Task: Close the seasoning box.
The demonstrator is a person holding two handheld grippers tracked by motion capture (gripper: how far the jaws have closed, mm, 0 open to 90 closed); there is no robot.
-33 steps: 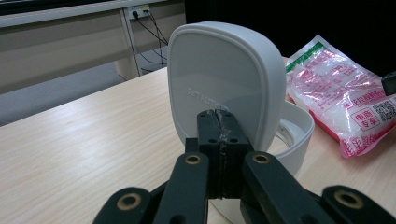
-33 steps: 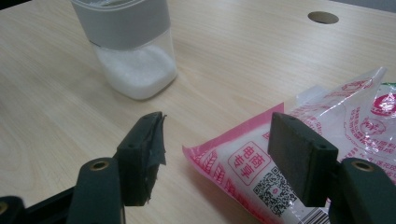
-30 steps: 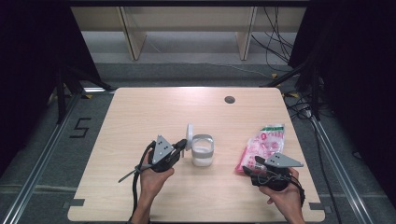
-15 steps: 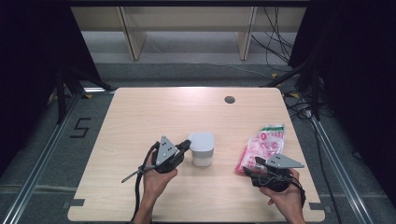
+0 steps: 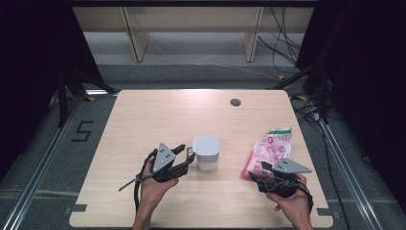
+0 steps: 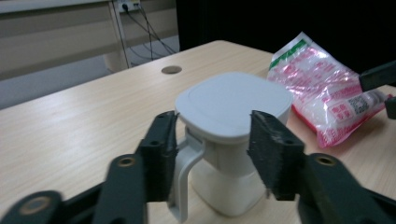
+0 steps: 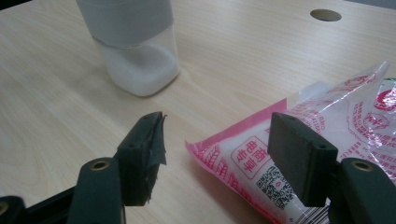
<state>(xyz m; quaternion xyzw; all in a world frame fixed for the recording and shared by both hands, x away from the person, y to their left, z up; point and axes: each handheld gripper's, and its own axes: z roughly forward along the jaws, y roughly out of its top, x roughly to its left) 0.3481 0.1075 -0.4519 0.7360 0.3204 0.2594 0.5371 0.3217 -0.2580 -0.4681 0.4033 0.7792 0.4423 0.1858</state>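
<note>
While our left tool (image 6: 212,154) stands with its jaws apart on either side of the white jar (image 5: 206,153), we judge the step in hand to be work at that jar's lid (image 6: 233,105), which sits closed on top. The jar rests upright near the middle of the desk (image 5: 158,110), its lower clear part holding a white powder or grain, as the right gripper view shows. From the left gripper view the pads flank the lid's near edge and the white handle (image 6: 184,179) that runs down the jar's side; whether either pad touches the jar we cannot tell.

Our right tool (image 7: 219,158) is also spread open, holding nothing, with the near corner of the pink bag (image 7: 299,154) lying between its jaws on the desk. That bag lies to the right of the jar and well apart from it.

For the next move we would expect one of two things: closing the right tool on the bag's corner to lift it, or drawing the left tool clear of the jar. Either calls for a slow, level motion so that the jar is not tipped.

Counting: one jar with one lid, one bag, two tools, and one round hole (image 5: 235,102) in the desk's far side.
</note>
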